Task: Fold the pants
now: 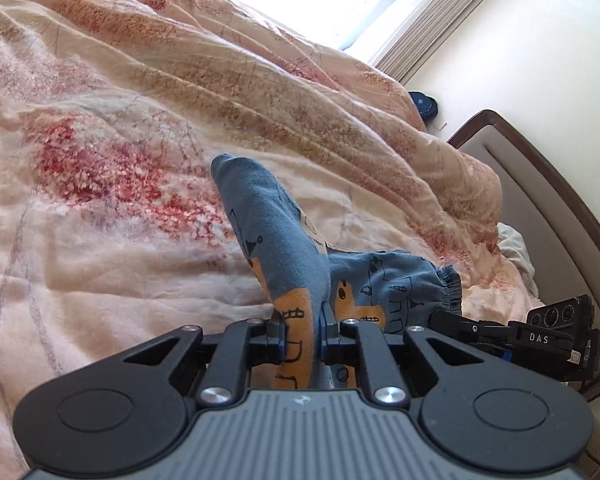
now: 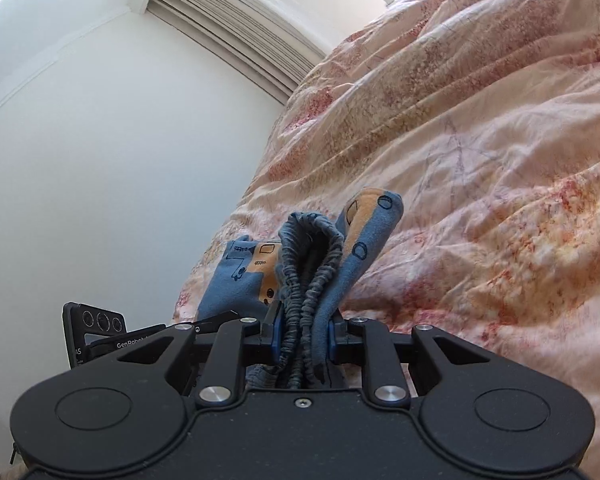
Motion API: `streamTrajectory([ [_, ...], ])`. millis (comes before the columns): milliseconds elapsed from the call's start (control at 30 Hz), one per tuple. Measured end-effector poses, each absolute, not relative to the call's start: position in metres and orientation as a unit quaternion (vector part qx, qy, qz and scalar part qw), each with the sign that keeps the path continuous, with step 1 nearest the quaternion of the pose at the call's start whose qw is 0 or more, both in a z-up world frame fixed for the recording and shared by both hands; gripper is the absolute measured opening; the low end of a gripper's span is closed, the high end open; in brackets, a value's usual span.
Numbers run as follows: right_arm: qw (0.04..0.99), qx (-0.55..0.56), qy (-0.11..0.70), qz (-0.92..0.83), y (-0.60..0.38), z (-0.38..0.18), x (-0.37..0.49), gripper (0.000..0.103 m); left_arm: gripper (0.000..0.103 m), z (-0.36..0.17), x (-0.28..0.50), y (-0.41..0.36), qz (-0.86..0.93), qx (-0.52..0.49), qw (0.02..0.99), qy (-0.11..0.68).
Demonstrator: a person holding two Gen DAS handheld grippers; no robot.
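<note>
While both grippers pinch the blue pants [image 1: 276, 240], left gripper [image 1: 302, 344] on a leg, right gripper [image 2: 302, 340] on the waistband [image 2: 308, 264], fabric stretches sideways between them over the comforter [image 1: 100, 200].

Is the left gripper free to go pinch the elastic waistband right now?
Probably not. The left gripper is shut on a leg of the pants, and the right gripper already clamps the bunched waistband, so the left would have to let go first.

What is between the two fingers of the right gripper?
The pants' gathered elastic waistband, pinched in the right gripper; the right wrist view shows it.
</note>
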State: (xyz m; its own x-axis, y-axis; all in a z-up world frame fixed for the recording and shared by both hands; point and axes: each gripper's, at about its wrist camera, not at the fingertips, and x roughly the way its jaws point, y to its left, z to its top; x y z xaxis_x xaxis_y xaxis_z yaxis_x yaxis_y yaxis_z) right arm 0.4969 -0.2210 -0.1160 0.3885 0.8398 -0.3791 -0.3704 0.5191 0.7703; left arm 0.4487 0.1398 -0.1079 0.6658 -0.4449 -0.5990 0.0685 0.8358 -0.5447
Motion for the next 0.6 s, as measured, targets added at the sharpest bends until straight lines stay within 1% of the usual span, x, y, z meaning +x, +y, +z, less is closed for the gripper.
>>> streamTrajectory([
  [100,0.774,0.304,0.414,0.371,-0.222,-0.147,0.51,0.023,0.016,-0.131,0.447,0.147,-0.126,-0.249,0.877,0.392],
  [233,0.768,0.32,0.423,0.36,-0.232,-0.169,0.512,0.025,0.025,-0.139,0.449,0.147,-0.112,-0.236,0.879,0.399],
  [267,0.766,0.324,0.423,0.359,-0.232,-0.169,0.512,0.028,0.025,-0.137,0.448,0.146,-0.111,-0.23,0.882,0.397],
  [300,0.767,0.33,0.417,0.36,-0.233,-0.166,0.51,0.035,0.027,-0.134,0.446,0.144,-0.107,-0.224,0.884,0.395],
  [333,0.768,0.335,0.41,0.36,-0.234,-0.163,0.509,0.042,0.032,-0.128,0.441,0.144,-0.102,-0.217,0.888,0.393],
  [367,0.773,0.339,0.403,0.354,-0.238,-0.158,0.506,0.058,0.039,-0.123,0.434,0.143,-0.1,-0.212,0.89,0.39],
  [400,0.779,0.341,0.396,0.348,-0.243,-0.152,0.5,0.066,0.042,-0.116,0.422,0.143,-0.095,-0.206,0.894,0.386],
  [433,0.786,0.334,0.392,0.342,-0.245,-0.146,0.493,0.068,0.047,-0.112,0.413,0.142,-0.093,-0.201,0.897,0.383],
  [467,0.796,0.319,0.389,0.336,-0.248,-0.137,0.482,0.075,0.051,-0.106,0.4,0.14,-0.092,-0.196,0.899,0.38],
  [500,0.804,0.308,0.385,0.332,-0.25,-0.131,0.471,0.079,0.055,-0.103,0.387,0.137,-0.089,-0.19,0.901,0.379],
  [567,0.813,0.292,0.38,0.33,-0.256,-0.12,0.436,0.081,0.072,-0.095,0.354,0.127,-0.083,-0.174,0.907,0.375],
  [600,0.816,0.288,0.381,0.326,-0.258,-0.117,0.42,0.083,0.075,-0.093,0.338,0.121,-0.078,-0.161,0.91,0.374],
])
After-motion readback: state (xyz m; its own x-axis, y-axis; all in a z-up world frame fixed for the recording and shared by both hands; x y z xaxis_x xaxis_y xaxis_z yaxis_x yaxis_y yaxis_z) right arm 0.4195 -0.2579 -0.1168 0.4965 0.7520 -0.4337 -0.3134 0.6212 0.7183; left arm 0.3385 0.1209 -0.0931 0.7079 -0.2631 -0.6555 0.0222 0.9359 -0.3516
